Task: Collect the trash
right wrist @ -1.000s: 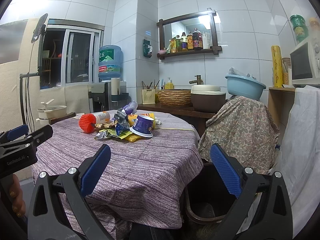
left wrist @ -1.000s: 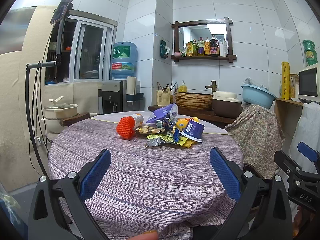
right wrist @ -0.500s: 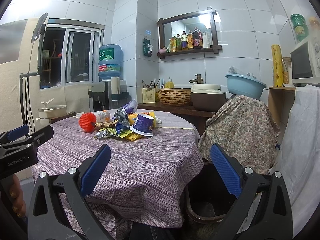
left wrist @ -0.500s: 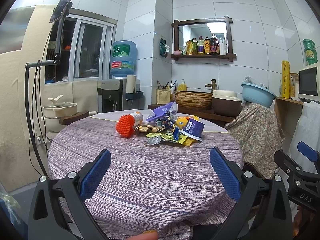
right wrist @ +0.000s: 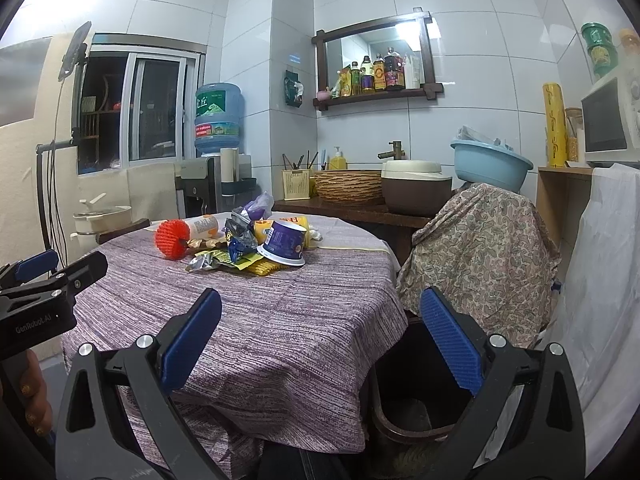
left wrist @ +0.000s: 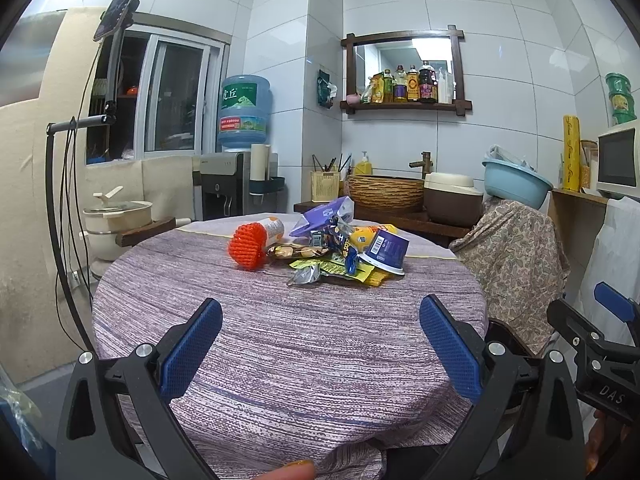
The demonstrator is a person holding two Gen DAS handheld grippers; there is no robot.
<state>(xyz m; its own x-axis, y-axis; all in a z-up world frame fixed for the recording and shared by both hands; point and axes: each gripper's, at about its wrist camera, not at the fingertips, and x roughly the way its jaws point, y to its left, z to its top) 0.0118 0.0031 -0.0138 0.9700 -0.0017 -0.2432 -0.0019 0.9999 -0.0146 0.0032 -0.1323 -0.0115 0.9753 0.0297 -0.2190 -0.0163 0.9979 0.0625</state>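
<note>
At the middle of both frames the trash pile (left wrist: 340,252) is left untouched on the bench (left wrist: 280,340), so the left gripper (left wrist: 320,344) and right gripper (right wrist: 320,344) are held back, jaws wide apart and empty, probably for a first reach.

On the round table (left wrist: 280,340), toward its far side: a trash pile (left wrist: 340,248), foam net sleeve (left wrist: 247,246) at its left end, overturned cup (left wrist: 386,250) at its right. Right of the table, below its edge: a bin (right wrist: 404,412). Behind: a water dispenser (left wrist: 228,188).
</note>
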